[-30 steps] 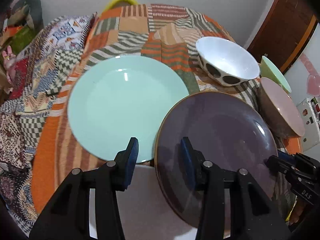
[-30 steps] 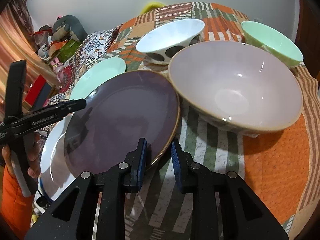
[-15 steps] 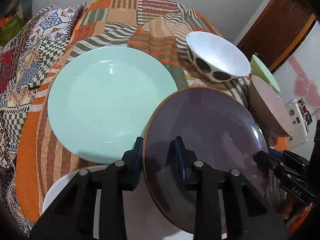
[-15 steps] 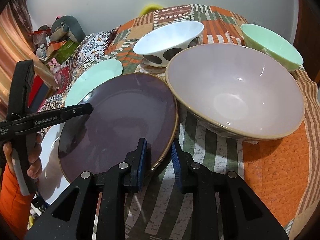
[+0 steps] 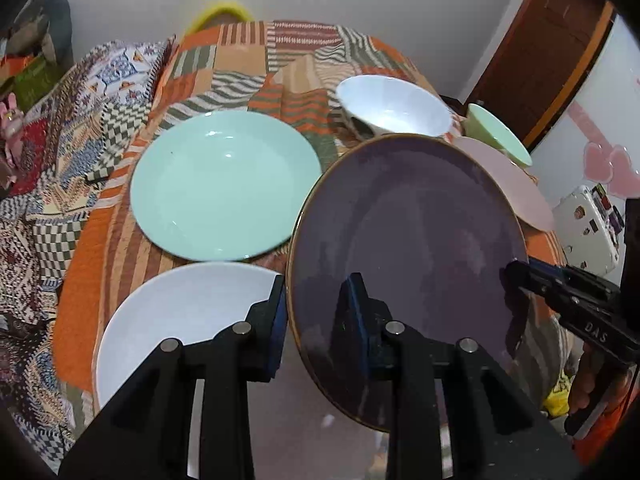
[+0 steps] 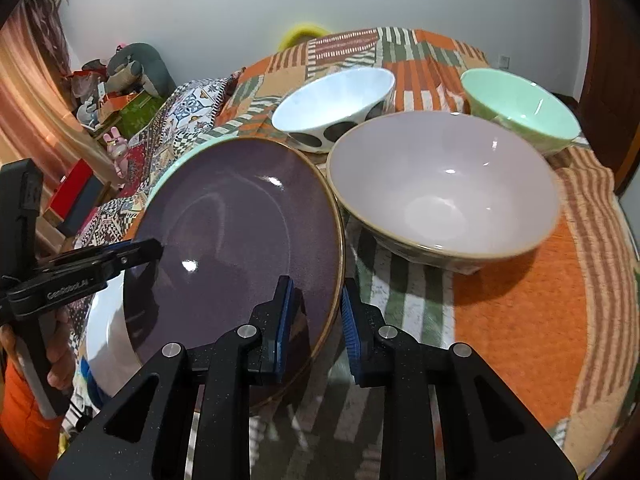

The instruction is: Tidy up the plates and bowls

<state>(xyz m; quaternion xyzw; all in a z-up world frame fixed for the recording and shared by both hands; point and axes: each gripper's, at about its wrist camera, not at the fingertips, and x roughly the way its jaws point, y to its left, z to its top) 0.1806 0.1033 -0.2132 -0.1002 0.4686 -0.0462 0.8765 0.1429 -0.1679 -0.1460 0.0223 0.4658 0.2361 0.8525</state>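
I held the purple plate [image 5: 408,248] lifted and tilted between my two tools, above the white plate [image 5: 188,312] and just beside the pink bowl [image 6: 444,188]: the left tool [image 5: 316,320] had just been closing and its jaws now pinched the plate's near-left rim, while the right tool [image 6: 316,320] was closed tight on the opposite rim. I judged that the glazed rim could slip from such narrow grips if my hands moved unevenly. Then the plate could drop on the white plate, or knock the pink bowl, and chip.
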